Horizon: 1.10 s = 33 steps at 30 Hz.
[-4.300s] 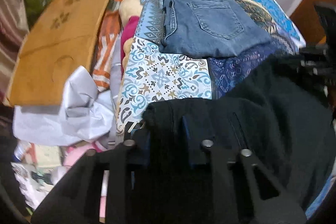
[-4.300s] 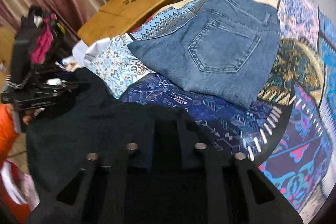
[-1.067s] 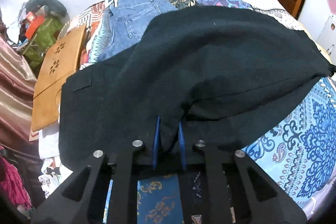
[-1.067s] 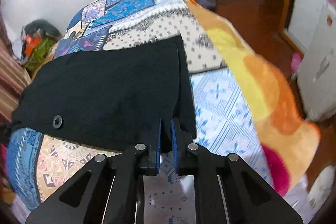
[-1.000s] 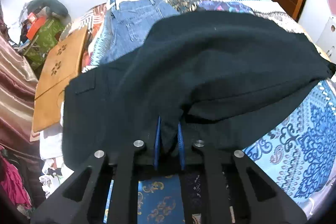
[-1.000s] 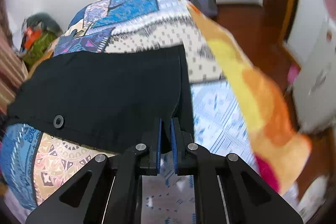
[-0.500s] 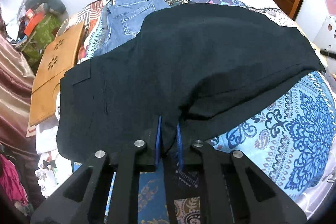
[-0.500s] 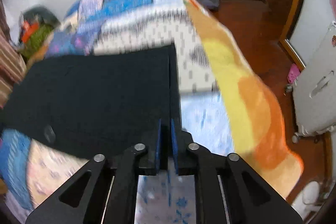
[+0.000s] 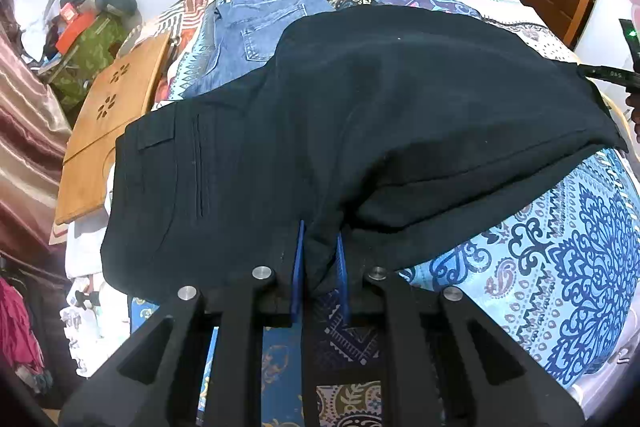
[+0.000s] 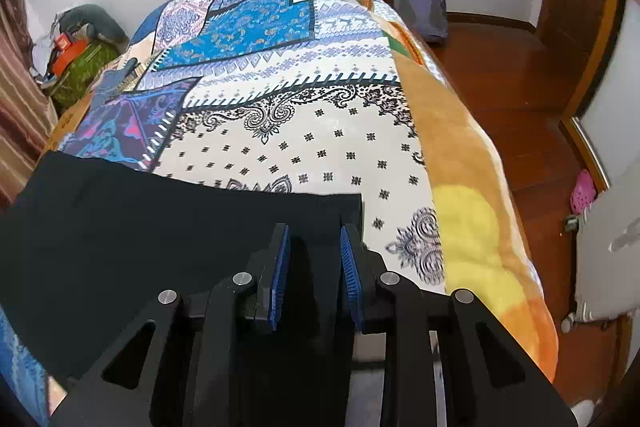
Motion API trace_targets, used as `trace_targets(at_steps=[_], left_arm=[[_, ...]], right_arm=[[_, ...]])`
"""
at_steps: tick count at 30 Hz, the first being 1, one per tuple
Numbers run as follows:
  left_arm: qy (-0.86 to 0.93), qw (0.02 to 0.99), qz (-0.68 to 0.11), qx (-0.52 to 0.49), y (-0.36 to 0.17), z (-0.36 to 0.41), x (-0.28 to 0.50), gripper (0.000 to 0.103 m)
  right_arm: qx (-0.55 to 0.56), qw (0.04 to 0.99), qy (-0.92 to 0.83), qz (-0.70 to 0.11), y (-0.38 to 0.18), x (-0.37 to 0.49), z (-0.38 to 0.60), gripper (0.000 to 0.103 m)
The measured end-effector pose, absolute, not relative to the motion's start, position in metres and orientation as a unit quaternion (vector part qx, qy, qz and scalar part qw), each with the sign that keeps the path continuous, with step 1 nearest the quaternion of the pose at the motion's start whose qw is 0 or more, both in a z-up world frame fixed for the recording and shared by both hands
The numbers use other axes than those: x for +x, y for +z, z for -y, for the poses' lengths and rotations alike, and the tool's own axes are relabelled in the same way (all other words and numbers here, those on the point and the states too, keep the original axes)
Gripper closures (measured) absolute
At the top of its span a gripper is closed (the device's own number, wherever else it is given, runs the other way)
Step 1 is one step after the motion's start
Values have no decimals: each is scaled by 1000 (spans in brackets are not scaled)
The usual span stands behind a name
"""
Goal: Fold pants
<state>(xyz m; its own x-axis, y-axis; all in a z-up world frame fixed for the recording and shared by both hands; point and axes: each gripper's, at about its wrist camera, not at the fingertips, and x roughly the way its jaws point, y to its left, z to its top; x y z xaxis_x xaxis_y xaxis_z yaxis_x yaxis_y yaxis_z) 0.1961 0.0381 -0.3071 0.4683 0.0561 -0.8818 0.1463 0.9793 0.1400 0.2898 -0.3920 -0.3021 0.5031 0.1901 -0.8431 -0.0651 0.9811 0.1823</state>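
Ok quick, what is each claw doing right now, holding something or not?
Left gripper: shut on a fold of the black cloth pants.
Right gripper: jaws opening, pads apart, the pants' edge between them but no longer pinched.

Black pants (image 9: 400,115) spread flat across patterned bedspread, one edge bunched up.

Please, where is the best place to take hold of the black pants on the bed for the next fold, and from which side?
Probably the straight hem end of the black fabric pants, from above at its corner by the right gripper, whose jaws are opening; that edge lies flat on the patterned bedspread.
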Motion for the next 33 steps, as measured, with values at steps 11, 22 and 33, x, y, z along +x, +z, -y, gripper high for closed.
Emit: trace_targets(at_steps=[11, 22, 33], left_arm=[[-8, 848, -520, 103, -308, -33, 200, 89], [-2, 846, -525, 96, -306, -35, 200, 88], [15, 854, -515, 76, -262, -36, 199, 61]], right_arm=[[-3, 880, 93, -465, -307, 283, 378, 94], [-41, 882, 64, -465, -311, 308, 377, 96], [-17, 898, 65, -436, -242, 256, 384, 60]])
